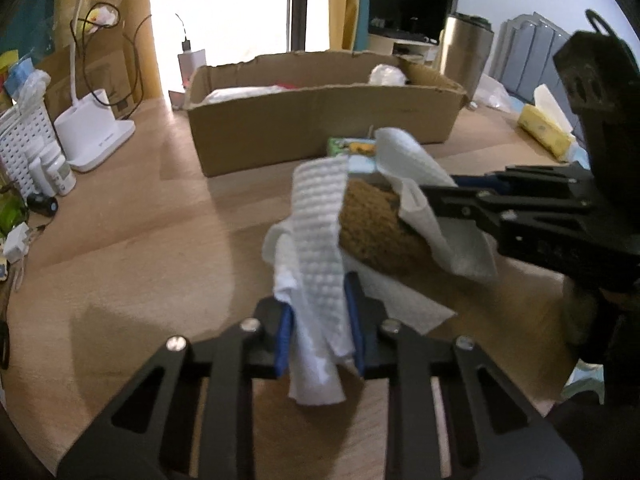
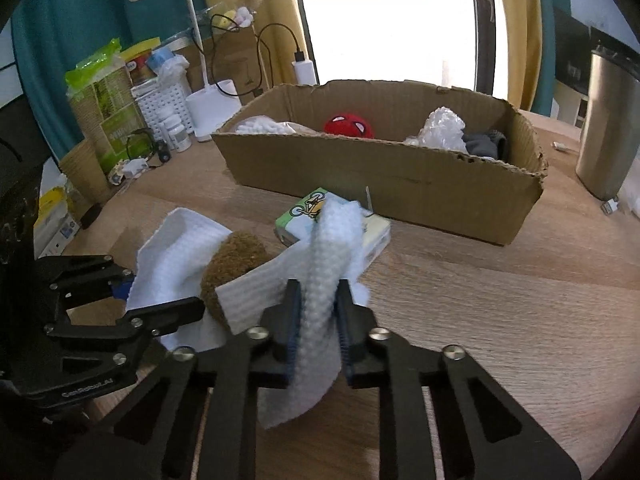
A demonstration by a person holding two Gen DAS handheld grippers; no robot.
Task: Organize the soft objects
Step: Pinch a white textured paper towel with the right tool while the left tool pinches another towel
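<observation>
A white textured cloth [image 1: 320, 240] is held between both grippers above the wooden table, wrapped around a brown fuzzy soft object [image 1: 372, 232]. My left gripper [image 1: 320, 336] is shut on one end of the cloth. My right gripper [image 2: 318, 332] is shut on the other end [image 2: 324, 280]; it shows from the side in the left wrist view [image 1: 436, 200]. The brown object [image 2: 232, 264] sits in the cloth's sag. My left gripper appears at the left in the right wrist view [image 2: 132, 292]. The open cardboard box [image 2: 384, 176] stands behind.
The box holds a red Spider-Man plush [image 2: 348, 126], white cloth, plastic wrap [image 2: 440, 128] and a dark item. A green tissue pack [image 2: 316, 216] lies before it. A white lamp base [image 1: 94, 136], basket and bottles stand left. A steel bin [image 2: 608, 128] stands right.
</observation>
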